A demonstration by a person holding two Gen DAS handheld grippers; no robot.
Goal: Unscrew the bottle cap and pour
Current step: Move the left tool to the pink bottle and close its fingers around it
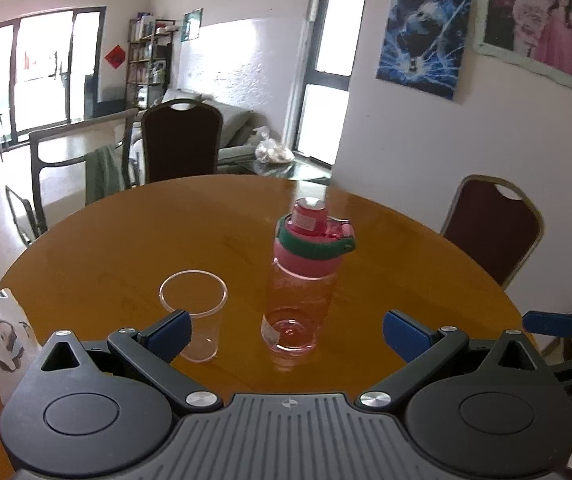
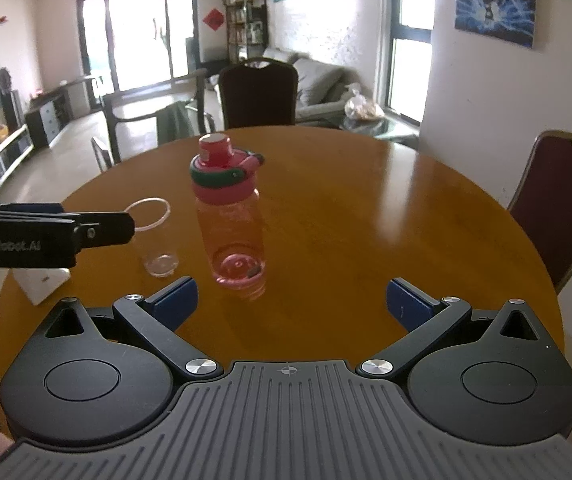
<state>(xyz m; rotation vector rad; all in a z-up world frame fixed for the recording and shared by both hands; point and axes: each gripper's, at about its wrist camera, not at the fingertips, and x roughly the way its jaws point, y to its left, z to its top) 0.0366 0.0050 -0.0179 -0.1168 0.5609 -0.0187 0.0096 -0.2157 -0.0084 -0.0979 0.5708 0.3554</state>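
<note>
Blue pads spread wide on both grippers, left (image 1: 287, 334) & right (image 2: 291, 300), nothing held. Bottle (image 1: 305, 276) upright mid-table (image 2: 365, 200), pink, cap (image 1: 310, 232) on w/ green band. Cup (image 1: 194, 312) just beside, looks empty. Capped fits pre-pour or recapped; any grip: body low, cap square.

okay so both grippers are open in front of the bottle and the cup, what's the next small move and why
Probably bring the left gripper forward and close it on the bottle body. The bottle stands upright and free between its open fingers, the cap is still on, and the right gripper is open too, free for the cap.
</note>
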